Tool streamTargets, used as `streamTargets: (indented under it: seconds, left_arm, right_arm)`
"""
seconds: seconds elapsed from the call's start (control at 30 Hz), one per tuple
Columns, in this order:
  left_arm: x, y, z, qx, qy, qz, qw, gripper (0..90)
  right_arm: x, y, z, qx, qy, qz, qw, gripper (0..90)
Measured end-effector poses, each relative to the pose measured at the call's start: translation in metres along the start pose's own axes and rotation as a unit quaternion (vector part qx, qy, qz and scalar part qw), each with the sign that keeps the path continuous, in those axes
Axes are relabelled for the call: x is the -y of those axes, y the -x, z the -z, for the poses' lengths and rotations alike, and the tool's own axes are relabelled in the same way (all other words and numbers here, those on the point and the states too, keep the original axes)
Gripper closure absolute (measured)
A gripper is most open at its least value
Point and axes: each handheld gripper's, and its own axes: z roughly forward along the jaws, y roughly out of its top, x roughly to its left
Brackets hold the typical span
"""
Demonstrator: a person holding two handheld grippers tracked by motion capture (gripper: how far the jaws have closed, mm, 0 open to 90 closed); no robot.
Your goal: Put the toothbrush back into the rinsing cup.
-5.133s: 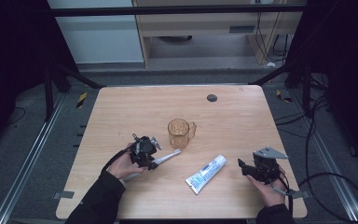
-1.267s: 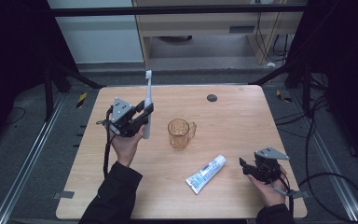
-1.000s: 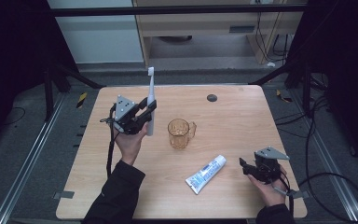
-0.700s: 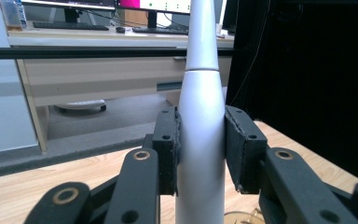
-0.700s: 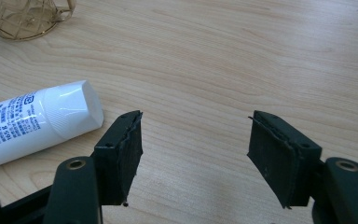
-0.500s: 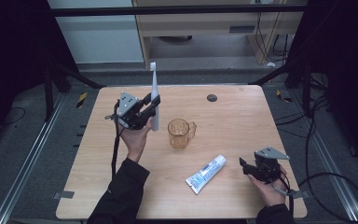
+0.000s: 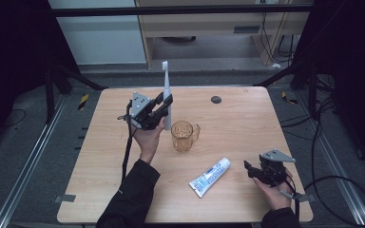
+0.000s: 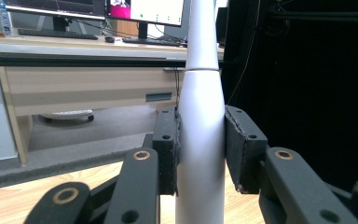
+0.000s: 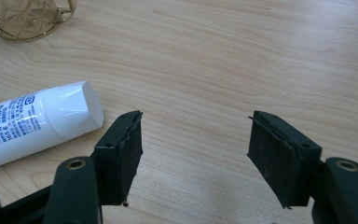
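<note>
A white toothbrush (image 7: 166, 92) stands upright in the air, brush end up, with my left gripper (image 7: 164, 107) shut on its handle (image 8: 200, 140). It hangs just left of an amber glass mug (image 7: 184, 136) standing on the wooden table (image 7: 237, 118). A white toothpaste tube (image 7: 210, 176) lies in front of the mug, cap toward the right. My right gripper (image 7: 248, 169) rests open near the table's front right, its jaws wide apart over bare wood (image 9: 196, 130), the tube's cap (image 9: 81, 109) just to their left.
A small dark round disc (image 7: 215, 99) sits at the table's far side. Black frame posts and cables surround the table. A desk with monitors (image 8: 135, 9) stands beyond the far edge.
My left gripper picked the toothbrush off the table, stood it upright, and has carried it rightward toward the mug. The right gripper has not moved.
</note>
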Motion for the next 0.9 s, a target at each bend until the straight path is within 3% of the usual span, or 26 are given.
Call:
streamTargets:
  seconds: [0.9]
  left_arm:
    - [0.022,0.007,-0.022,0.017,0.002,0.002,0.9999,67.0]
  right_arm:
    - [0.001,0.001,-0.002,-0.001,-0.002,-0.001,1.0,34.8]
